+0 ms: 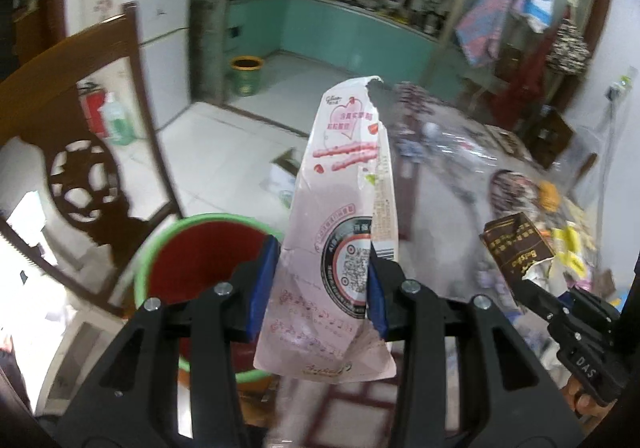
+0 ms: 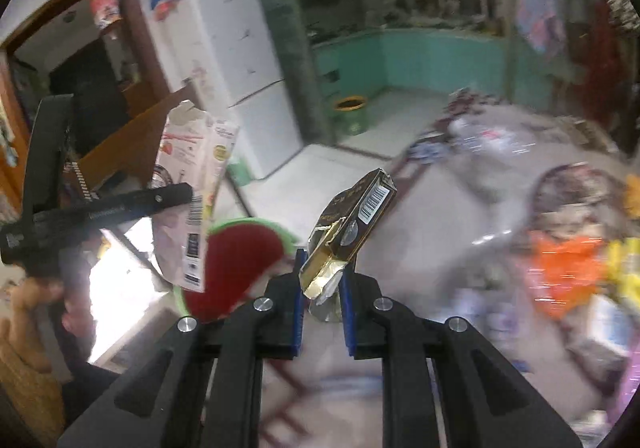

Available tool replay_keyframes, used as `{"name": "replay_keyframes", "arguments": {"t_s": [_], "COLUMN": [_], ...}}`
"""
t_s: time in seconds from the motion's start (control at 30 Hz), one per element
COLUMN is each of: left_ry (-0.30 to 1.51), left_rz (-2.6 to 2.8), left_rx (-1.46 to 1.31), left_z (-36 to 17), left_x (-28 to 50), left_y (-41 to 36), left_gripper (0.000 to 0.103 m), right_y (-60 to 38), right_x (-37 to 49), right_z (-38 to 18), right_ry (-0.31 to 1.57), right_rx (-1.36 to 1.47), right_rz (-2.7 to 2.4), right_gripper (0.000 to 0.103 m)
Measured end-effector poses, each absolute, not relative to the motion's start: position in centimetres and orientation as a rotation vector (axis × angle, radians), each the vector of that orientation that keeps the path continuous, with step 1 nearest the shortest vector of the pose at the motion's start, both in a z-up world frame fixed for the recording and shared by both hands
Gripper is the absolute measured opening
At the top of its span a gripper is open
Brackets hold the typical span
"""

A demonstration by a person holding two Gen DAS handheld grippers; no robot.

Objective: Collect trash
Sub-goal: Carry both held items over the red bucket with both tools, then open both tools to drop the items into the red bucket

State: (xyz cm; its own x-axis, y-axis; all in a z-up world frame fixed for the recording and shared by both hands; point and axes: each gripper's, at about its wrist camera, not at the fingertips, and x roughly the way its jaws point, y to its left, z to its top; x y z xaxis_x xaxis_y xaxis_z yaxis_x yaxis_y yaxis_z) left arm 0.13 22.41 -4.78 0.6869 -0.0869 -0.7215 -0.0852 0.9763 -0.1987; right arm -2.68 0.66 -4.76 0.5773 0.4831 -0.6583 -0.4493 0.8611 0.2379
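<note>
The left gripper clamps the light, crushable pink carton at its lower half, frame centre, while the right gripper pinches the torn brown box.

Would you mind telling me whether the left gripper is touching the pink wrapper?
Touching: the left wrist view shows the left gripper with both blue pads pressed against the pink wrapper.

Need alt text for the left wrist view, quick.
The left gripper clamps a torn pink snack wrapper upright above a red bin with a green rim. At right, the right gripper holds a brown carton.
</note>
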Motion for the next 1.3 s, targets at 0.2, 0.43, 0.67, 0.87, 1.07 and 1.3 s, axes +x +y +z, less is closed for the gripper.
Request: {"name": "replay_keyframes", "arguments": {"t_s": [0.2,0.43,0.67,0.87,1.07,1.3], "left_ry": [0.857,0.915,0.931,0.896,0.9,0.865], "left_rz": [0.115,0.165,0.191,0.234,0.193,0.096], "left_rx": [-0.22,-0.221,-0.234,-0.235,-0.235,-0.194], "left_z": [-6.5,-8.7,-9.1,-8.5,-8.1,-6.3], "left_x": [-0.2,-0.8,-0.7,-0.8,-0.3,0.2], "left_y": [27.2,30.2,31.1,31.4,29.7,24.5], "left_gripper": [0.039,0.039,0.041,0.07,0.071,0.07], "right_y": [7.1,10.7,12.6,11.1,8.0,1.6], "right_x": [-0.6,1.1,2.3,2.1,0.8,-3.2], "right_z": [-6.5,-8.9,-10.3,-10.0,-8.8,-6.8], "right_ry": [0.837,0.899,0.934,0.906,0.888,0.844], "right_rx": [0.06,0.086,0.078,0.129,0.134,0.035], "right_rz": [0.687,0.775,0.798,0.751,0.71,0.598], "right_gripper": [0.015,0.016,0.024,0.056,0.056,0.056]}}
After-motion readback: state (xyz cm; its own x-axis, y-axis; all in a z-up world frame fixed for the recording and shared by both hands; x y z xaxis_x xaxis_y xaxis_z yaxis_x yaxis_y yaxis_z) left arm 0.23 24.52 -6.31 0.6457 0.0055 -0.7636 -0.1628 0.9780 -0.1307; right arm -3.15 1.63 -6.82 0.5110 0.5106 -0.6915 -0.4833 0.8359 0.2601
